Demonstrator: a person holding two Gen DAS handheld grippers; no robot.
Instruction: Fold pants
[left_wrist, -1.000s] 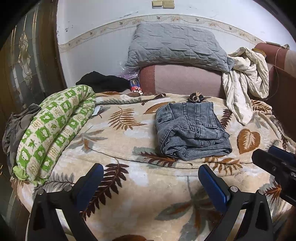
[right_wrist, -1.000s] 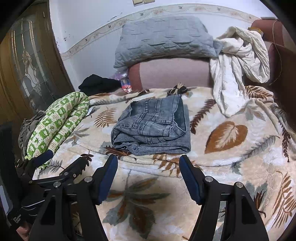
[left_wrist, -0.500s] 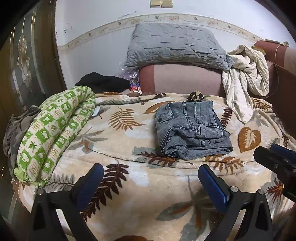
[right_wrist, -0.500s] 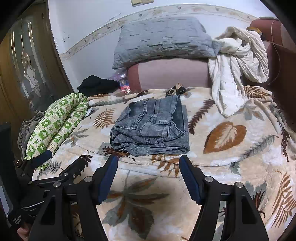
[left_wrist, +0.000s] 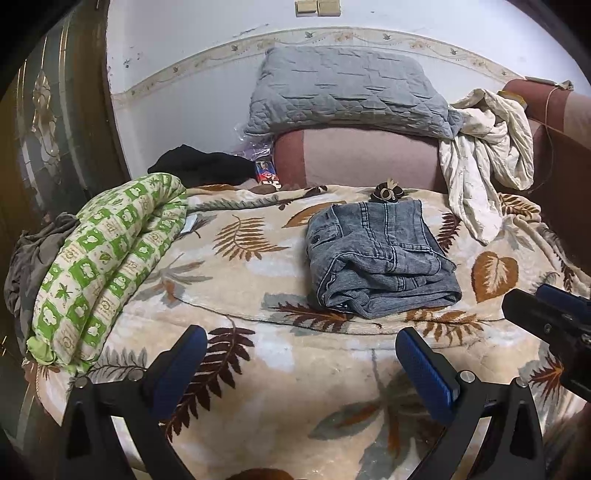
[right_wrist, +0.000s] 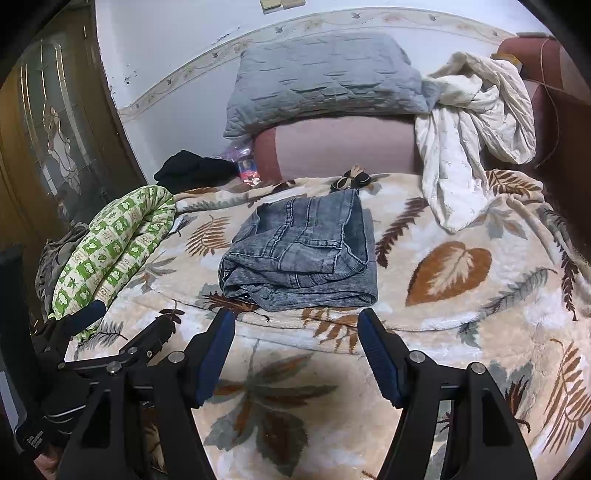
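Pants (left_wrist: 380, 258) folded into compact bundle, mid-bed on leaf-print blanket (left_wrist: 258, 354). Left claw (left_wrist: 299, 365) wide, empty; right claw (right_wrist: 295, 354) wide, empty, both short of bundle. Looks finished; if tidying, press loose front edge flat.

Nothing legible here: the small red-and-blue packet (left_wrist: 266, 172) by the cushion carries print, but it's too blurred to read.

Dim, warm indoor light from above — soft shadows under the gripper fingers (right_wrist: 218, 350) on the leaf-print blanket (right_wrist: 461, 325). Sharp centre, strong fisheye bending — black vignette at corners.
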